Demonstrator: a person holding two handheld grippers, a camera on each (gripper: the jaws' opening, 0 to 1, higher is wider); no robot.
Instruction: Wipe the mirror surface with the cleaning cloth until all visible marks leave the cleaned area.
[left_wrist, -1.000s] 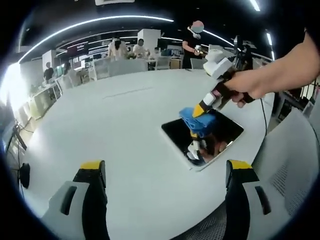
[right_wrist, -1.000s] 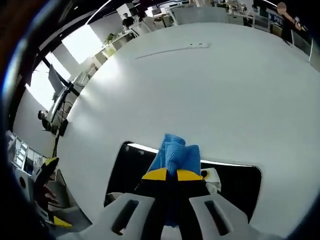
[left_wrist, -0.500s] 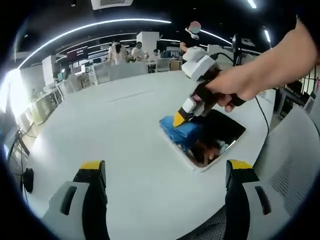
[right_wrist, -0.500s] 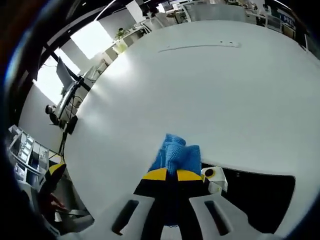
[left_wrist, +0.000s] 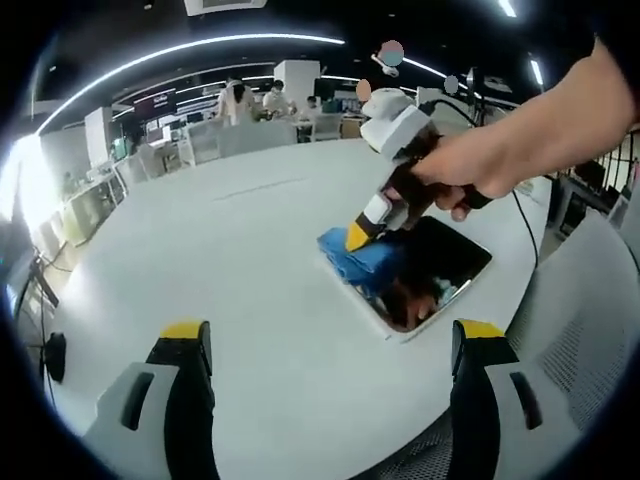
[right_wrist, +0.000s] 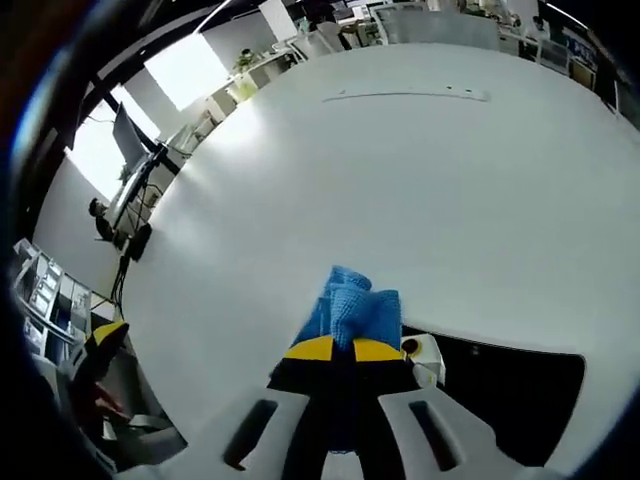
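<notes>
Pressing down with my right claw (right_wrist: 334, 349), I have its yellow-tipped jaws clenched on the blue cloth (right_wrist: 351, 307), which bunches up and sticks out ahead of the tips. In the left gripper view the same claw (left_wrist: 358, 236) comes in from the right, gripped in my hand (left_wrist: 470, 178), tilted so its tips slant down toward the mirror's near-left end. The cloth (left_wrist: 363, 259) lies flattened under those tips, covering that end of the mirror (left_wrist: 440, 262) and lapping slightly over its edge onto the table (left_wrist: 230, 280).

The mirror is a dark rectangle with a pale rim, lying flat near the right edge of the white table. Its long axis runs diagonally in the left gripper view, from the cloth-covered end at lower left toward the upper right. The uncovered glass reflects my hand and the claw as reddish and dark shapes. In the right gripper view the mirror (right_wrist: 500, 375) shows as a black slab to the right of my jaws, its long side stretching away rightward.

My left claw (left_wrist: 330, 345) hovers released above the table's near edge, jaws spread wide with nothing between them, well apart from the mirror.
</notes>
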